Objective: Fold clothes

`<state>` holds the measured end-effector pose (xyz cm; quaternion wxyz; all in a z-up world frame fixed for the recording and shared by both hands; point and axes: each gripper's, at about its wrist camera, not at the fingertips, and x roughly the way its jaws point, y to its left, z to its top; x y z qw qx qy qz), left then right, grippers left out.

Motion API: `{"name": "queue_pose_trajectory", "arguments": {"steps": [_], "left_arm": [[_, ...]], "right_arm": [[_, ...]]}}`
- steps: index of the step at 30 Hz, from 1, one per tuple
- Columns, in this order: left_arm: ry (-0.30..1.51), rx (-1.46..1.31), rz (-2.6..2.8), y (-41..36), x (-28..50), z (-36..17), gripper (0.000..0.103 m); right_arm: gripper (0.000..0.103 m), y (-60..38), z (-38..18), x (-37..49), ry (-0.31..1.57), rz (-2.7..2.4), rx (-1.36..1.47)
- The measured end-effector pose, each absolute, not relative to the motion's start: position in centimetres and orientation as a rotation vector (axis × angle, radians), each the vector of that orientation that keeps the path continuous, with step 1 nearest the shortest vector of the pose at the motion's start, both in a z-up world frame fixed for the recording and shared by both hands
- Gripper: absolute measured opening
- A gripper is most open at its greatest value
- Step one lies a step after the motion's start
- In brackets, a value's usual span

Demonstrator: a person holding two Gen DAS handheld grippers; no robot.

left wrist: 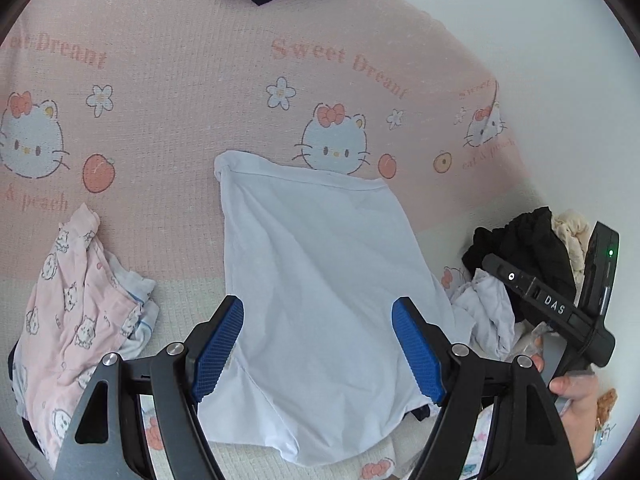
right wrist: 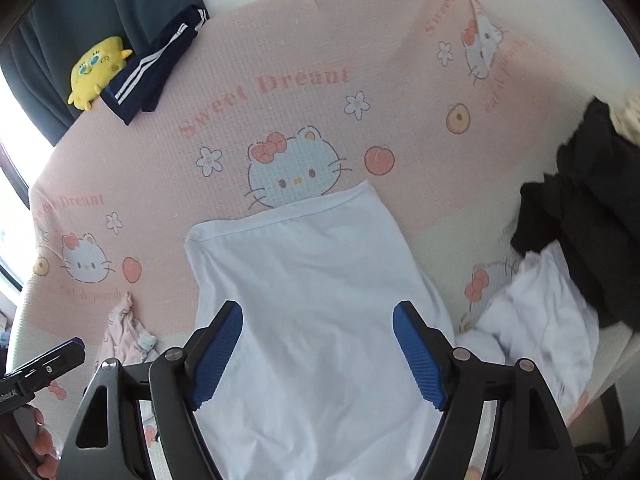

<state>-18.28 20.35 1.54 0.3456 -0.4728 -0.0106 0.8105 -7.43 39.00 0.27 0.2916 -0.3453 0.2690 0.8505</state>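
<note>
A white garment (left wrist: 320, 280) lies spread flat on the pink cat-print bed cover (left wrist: 180, 120), its hemmed edge at the far end; it also shows in the right wrist view (right wrist: 312, 300). My left gripper (left wrist: 318, 344) is open and empty, hovering above the garment's near part, blue pads (left wrist: 218, 348) apart. My right gripper (right wrist: 318, 348) is open and empty above the same garment. The right gripper's body (left wrist: 560, 304) shows at the right of the left wrist view, held by a hand.
A pink cat-print garment (left wrist: 76, 320) lies crumpled at the left. A pile of black, cream and white clothes (right wrist: 580, 260) sits at the right. Folded navy striped clothing (right wrist: 156, 64) and a yellow plush toy (right wrist: 98, 70) lie at the far edge by a dark curtain.
</note>
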Motion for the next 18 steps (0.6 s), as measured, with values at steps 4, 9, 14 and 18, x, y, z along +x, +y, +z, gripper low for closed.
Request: {"name": "queue_pose_trajectory", "arguments": {"steps": [4,9,14,18], "left_arm": [[0.01,-1.173,2.101,19.7,-15.4,2.4,0.076],[0.067,-1.127,2.089,18.8,-12.4,2.6,0.076],[0.077,-1.125,2.102,18.5,-11.3,1.8,0.076],[0.087,-1.163,2.094,19.3,-10.9,0.4,0.076]], "right_arm": [[0.077,37.2,-0.2,-4.7,0.757,2.257,-0.897],[0.077,34.9,-0.4,-1.8,0.771,2.255,-0.861],[0.077,33.8,-0.9,0.0,0.747,2.314,-0.824],[0.078,34.2,-2.2,1.3,0.771,2.311,-0.823]]}}
